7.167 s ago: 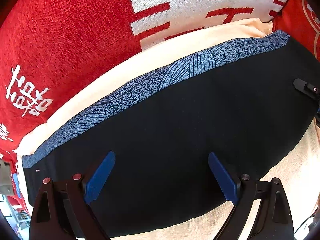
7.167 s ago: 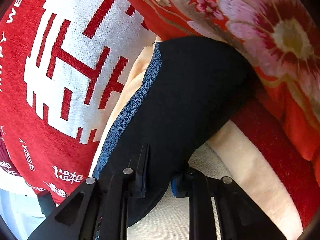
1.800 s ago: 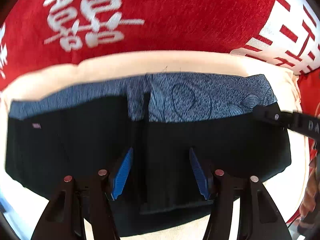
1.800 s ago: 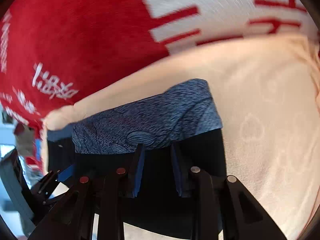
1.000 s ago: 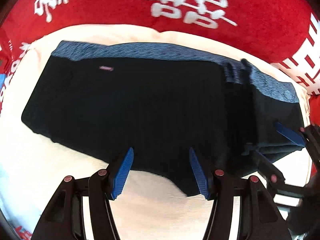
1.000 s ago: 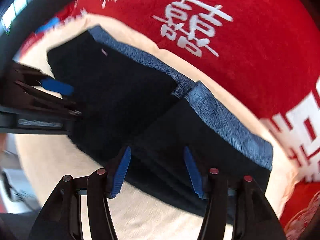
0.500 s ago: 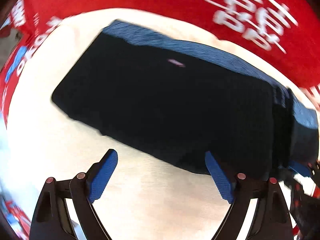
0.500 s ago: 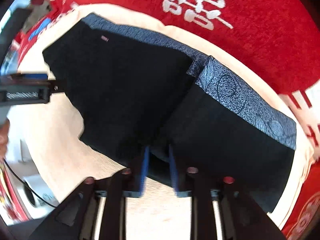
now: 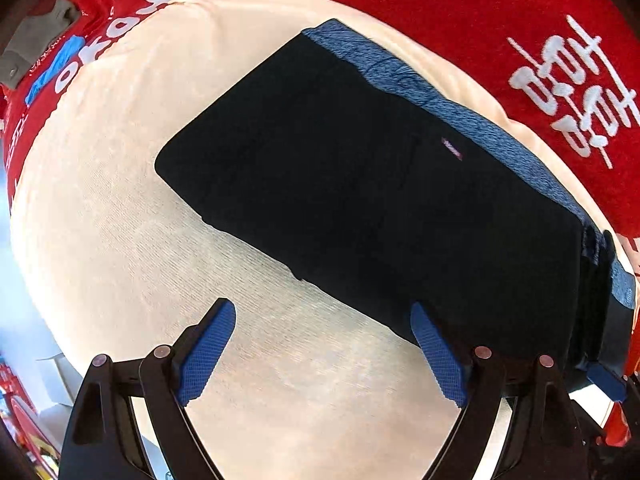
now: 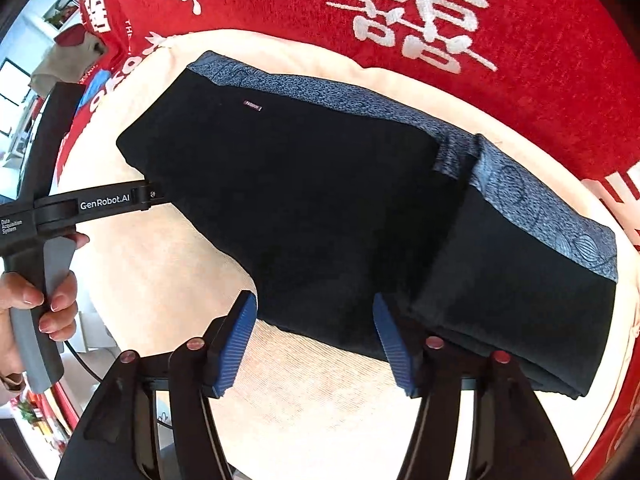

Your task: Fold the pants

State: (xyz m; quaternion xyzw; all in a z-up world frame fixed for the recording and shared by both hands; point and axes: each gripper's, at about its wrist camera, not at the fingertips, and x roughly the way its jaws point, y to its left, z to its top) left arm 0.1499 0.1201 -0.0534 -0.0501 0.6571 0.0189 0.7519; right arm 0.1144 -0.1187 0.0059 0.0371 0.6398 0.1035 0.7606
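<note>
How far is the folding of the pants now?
Done: one end of the pants lies folded over, at the right in the right wrist view. In hand: nothing; left gripper and right gripper are open, the right one just opened. Left: probably folding the long end.

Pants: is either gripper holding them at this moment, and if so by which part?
Nothing is held. The left gripper and right gripper both stand open above the pants' near edge, the right having just opened.
</note>
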